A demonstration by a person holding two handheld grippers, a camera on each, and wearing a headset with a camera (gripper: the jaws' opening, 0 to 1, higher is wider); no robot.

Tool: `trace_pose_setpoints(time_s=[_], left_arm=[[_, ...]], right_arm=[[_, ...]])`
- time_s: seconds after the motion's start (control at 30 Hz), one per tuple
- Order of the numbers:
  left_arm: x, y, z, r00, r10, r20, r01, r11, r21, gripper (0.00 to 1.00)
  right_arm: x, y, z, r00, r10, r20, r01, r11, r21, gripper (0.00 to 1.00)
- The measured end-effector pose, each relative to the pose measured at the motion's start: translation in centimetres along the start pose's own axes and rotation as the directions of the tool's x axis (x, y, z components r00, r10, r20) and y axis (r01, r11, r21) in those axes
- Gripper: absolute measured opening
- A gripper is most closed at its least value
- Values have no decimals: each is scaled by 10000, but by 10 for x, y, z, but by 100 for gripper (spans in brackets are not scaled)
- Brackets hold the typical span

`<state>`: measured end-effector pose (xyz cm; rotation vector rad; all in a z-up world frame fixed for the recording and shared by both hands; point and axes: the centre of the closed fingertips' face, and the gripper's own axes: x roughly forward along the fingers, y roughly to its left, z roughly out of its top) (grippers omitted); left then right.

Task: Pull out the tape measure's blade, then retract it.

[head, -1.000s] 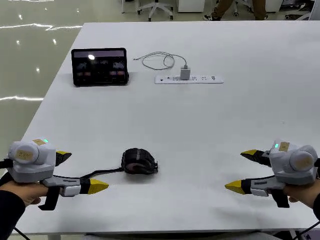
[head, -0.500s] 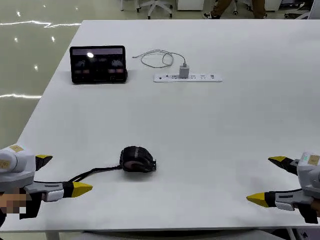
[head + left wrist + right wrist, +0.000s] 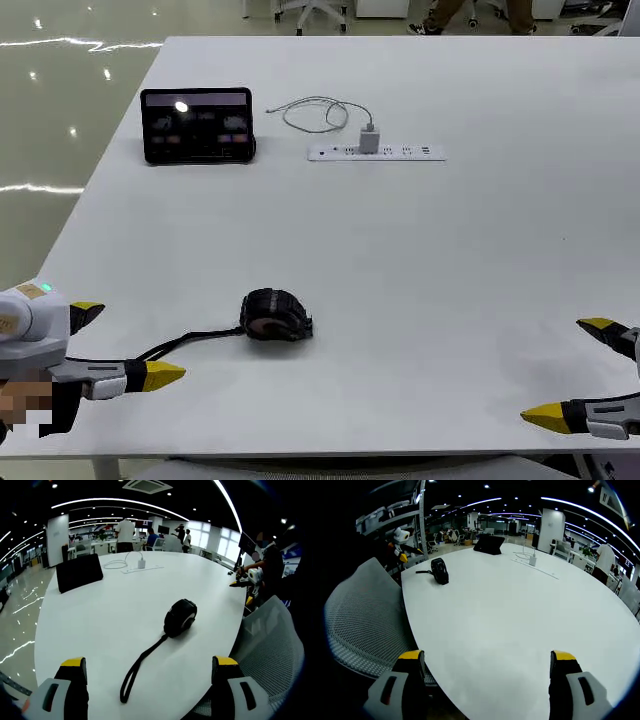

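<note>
1 white table (image 3: pixel 400 250) bears all items; the head view looks down on it. Mesh chair (image 3: pixel 360 620) stands at its near edge, per both gripper views. Tablet (image 3: pixel 197 125) is propped at far L, screen toward the person. Power strip (image 3: pixel 377 153) lies flat just R of the tablet.

L gripper (image 3: pixel 130 342) hovers at the near L edge, its 2 yellow-tipped jaws spread wide w/ nothing held. R gripper (image 3: pixel 567 370) hovers at the near R edge, jaws likewise spread & empty.

Tape measure (image 3: pixel 275 316), black, sits on the table toward the front, L of centre. It is near the L gripper but apart from it, & well apart from the R gripper. Strap (image 3: pixel 185 343) trails L from the case, its loop end lying between the L jaws. Cable (image 3: pixel 315 117) coils behind the strip, running to 1 white charger (image 3: pixel 369 141) plugged into it.
</note>
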<state>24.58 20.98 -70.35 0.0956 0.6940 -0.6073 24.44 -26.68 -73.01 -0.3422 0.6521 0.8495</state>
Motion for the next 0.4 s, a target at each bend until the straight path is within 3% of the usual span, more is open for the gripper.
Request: trace_pose_setpoints(time_s=[0.4], left_arm=[[7,-1,11,9998,-154,109,152,9997,210,100]], right_arm=[[-2,0,1,10000,-68,-49,68,10000,25,100]])
